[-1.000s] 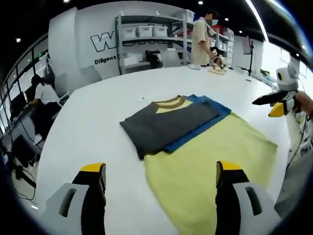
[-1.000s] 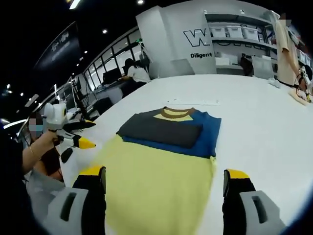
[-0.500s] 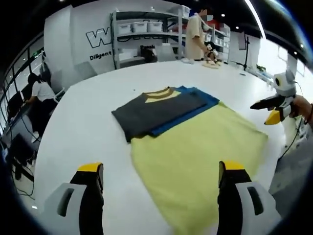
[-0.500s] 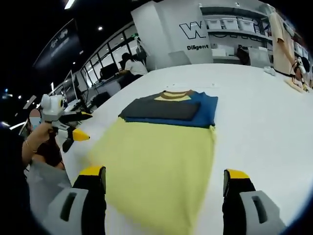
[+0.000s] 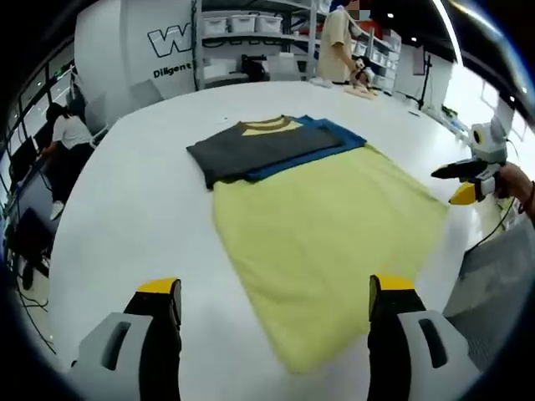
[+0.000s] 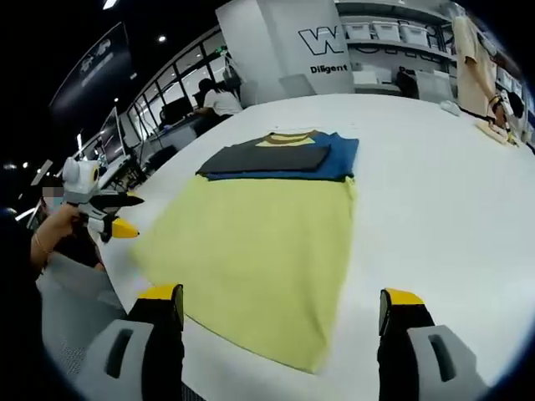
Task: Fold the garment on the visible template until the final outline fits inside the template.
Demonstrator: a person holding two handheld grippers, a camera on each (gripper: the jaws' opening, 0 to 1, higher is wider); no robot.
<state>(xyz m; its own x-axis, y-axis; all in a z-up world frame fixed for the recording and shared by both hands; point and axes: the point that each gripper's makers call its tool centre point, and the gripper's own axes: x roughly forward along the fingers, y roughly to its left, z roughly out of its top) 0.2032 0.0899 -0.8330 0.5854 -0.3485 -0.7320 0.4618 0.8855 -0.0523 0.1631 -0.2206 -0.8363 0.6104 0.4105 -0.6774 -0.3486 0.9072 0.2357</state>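
Observation:
A garment lies flat on the white table: a yellow body, a blue upper part and grey sleeves folded across below the collar. My left gripper is open and hovers over the near hem, holding nothing. The right gripper shows at the right, in a hand beside the garment's side edge. In the right gripper view the yellow body, grey sleeves and blue part stretch away from my open right gripper. The left gripper sits off the garment's left edge.
Shelves with white bins stand behind the table. At the far end a person handles a stuffed toy. Another person sits at a desk to the left. The table's near edge runs close to a person's grey clothing.
Both cameras have drawn back toward the near table edge, so more of the yellow hem shows. The garment has not moved. Both grippers stay open.

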